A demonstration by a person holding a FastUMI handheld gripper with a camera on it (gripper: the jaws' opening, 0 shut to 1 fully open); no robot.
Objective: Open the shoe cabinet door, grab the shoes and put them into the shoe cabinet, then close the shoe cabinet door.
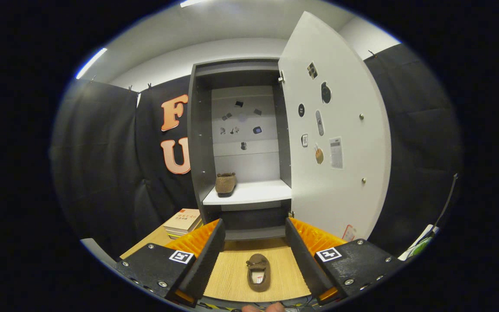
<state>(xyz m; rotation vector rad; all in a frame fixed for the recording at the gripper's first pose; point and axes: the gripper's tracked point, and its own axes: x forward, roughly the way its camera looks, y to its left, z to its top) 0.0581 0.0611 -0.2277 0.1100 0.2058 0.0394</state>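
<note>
— Wooden tabletop (232, 277) before shoe cabinet (200, 143), door (340, 130) swung open. Progress?
— One shoe (225, 184) already on cabinet shelf (254, 193); second shoe (258, 272) lying between fingers of hand-held gripper (254, 247), spread wide, untouched. Left: grasping, shelving, shutting door.

One shoe (225, 184) on the cabinet shelf (254, 193) behind the open door (340, 130); another shoe (258, 272) on the table (236, 277) between the spread claw (254, 255) fingers.

Brown shoes (258, 271); grey cabinet (200, 143), white door (340, 130); light wood-grain table (236, 277).
</note>
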